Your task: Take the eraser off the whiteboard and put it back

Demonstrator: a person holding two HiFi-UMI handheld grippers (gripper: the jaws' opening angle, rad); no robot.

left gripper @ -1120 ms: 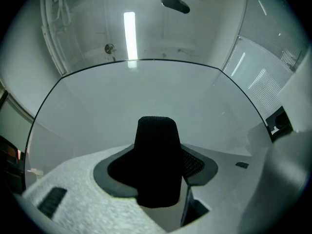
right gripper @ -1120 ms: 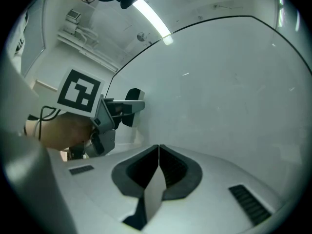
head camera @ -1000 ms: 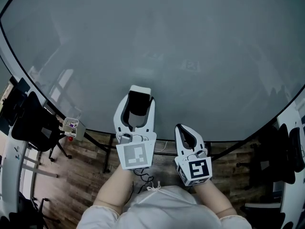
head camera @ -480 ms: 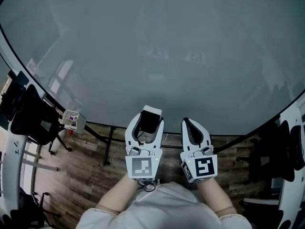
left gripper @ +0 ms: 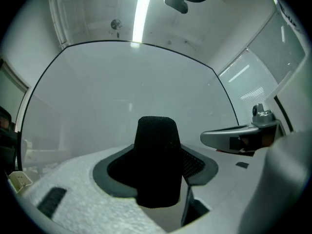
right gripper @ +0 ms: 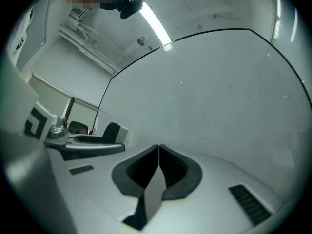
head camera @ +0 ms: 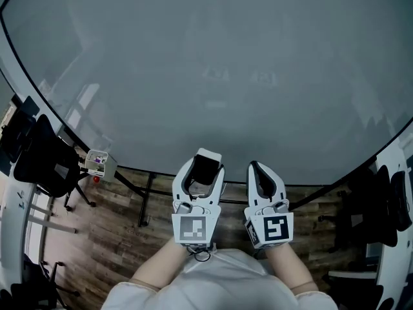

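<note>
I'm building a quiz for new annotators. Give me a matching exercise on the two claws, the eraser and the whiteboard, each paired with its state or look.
1 left claw
2 right claw
3 eraser
4 whiteboard

A jaws together, empty
B broad grey surface ahead
C closed on a thing
D black, gripped between jaws

Pairs: 1-C, 2-A, 3-D, 4-B

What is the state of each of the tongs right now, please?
Left tongs: closed on the eraser.
Right tongs: closed, holding nothing.
</note>
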